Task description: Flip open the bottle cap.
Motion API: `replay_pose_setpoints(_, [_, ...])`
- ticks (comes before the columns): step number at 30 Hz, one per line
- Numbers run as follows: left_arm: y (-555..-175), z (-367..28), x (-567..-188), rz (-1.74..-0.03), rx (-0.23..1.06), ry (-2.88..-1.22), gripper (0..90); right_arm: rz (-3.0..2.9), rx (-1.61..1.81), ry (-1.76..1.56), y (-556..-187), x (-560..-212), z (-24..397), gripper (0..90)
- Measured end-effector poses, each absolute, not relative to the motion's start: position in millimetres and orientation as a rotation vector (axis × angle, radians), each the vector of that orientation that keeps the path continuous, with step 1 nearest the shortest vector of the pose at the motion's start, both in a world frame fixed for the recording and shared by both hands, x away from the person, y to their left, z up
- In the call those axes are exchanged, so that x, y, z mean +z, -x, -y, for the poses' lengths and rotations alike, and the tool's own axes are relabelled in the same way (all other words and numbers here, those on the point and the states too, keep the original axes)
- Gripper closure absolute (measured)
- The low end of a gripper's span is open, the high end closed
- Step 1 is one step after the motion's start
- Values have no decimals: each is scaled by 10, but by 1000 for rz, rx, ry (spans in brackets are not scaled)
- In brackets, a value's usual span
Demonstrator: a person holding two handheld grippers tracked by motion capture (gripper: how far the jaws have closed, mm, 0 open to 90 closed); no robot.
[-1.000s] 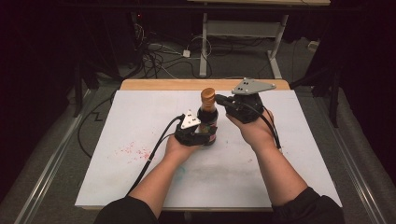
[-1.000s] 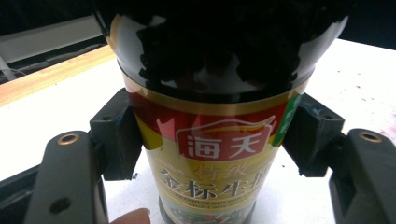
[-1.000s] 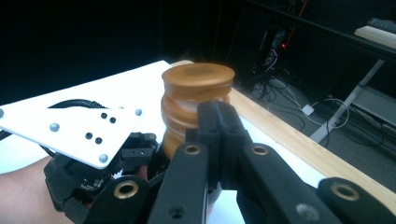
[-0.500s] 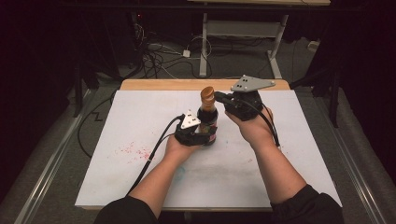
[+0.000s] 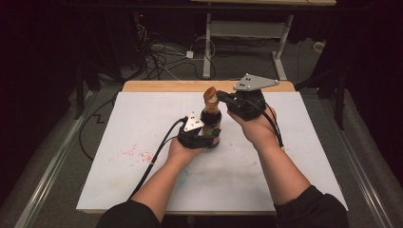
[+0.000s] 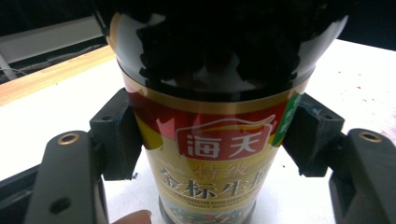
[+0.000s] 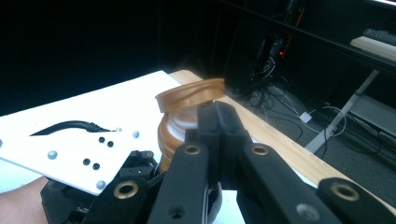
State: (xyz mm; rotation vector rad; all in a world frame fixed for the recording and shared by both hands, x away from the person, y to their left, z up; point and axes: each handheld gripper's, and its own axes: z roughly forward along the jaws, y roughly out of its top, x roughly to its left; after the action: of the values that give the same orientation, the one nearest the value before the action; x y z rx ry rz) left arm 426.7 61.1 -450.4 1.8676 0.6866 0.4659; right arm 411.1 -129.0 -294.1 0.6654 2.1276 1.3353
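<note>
A dark sauce bottle (image 5: pixel 210 124) stands upright on the white table sheet (image 5: pixel 119 133), just above the middle of the high view. The left gripper (image 5: pixel 197 135) clamps it low on the body: in the left gripper view both black pads press the red and gold label (image 6: pixel 219 154) from either side, jaws closed as far as the bottle allows.

The right gripper (image 5: pixel 223 99) reaches in from the upper right, jaws pinched together with nothing between them, their tips set under the brown flip cap (image 7: pixel 189 94).

Compared with a second ago, the cap lid has swung from sitting flat on the neck to tilting up and back, so the pale inner spout (image 7: pixel 180 122) shows in the right gripper view. The bottle itself has not shifted. This suggests the bottle is being opened, and the lid is probably partway to fully open.
</note>
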Motion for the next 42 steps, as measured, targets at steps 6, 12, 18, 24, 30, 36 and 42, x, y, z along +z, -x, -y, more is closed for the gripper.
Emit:
replay_pose_setpoints(6, [-4265, -611, -4504, -685, 465, -1870, 287, -2123, 1351, -659, -4113, -2894, 1264, 900])
replay_pose_setpoints(12, [-4265, -607, -4507, -686, 466, -1868, 287, -2128, 1366, -621, -4103, -2825, 1150, 900])
replay_pose_setpoints(18, [-4265, -614, -4506, -688, 462, -1868, 286, -2149, 1361, -594, -4122, -2834, 990, 900])
replay_pose_setpoints(24, [-4264, -614, -4509, -688, 462, -1866, 286, -2142, 1366, -595, -4113, -2825, 1013, 900])
replay_pose_setpoints(30, [-4268, -612, -4510, -692, 460, -1864, 285, -2110, 1381, -630, -4099, -2770, 1213, 900])
replay_pose_setpoints(36, [-4269, -613, -4508, -694, 456, -1863, 284, -2091, 1378, -664, -4097, -2789, 1383, 900])
replay_pose_setpoints(42, [-4276, -619, -4500, -697, 446, -1868, 282, -2081, 1381, -694, -4097, -2824, 1493, 900])
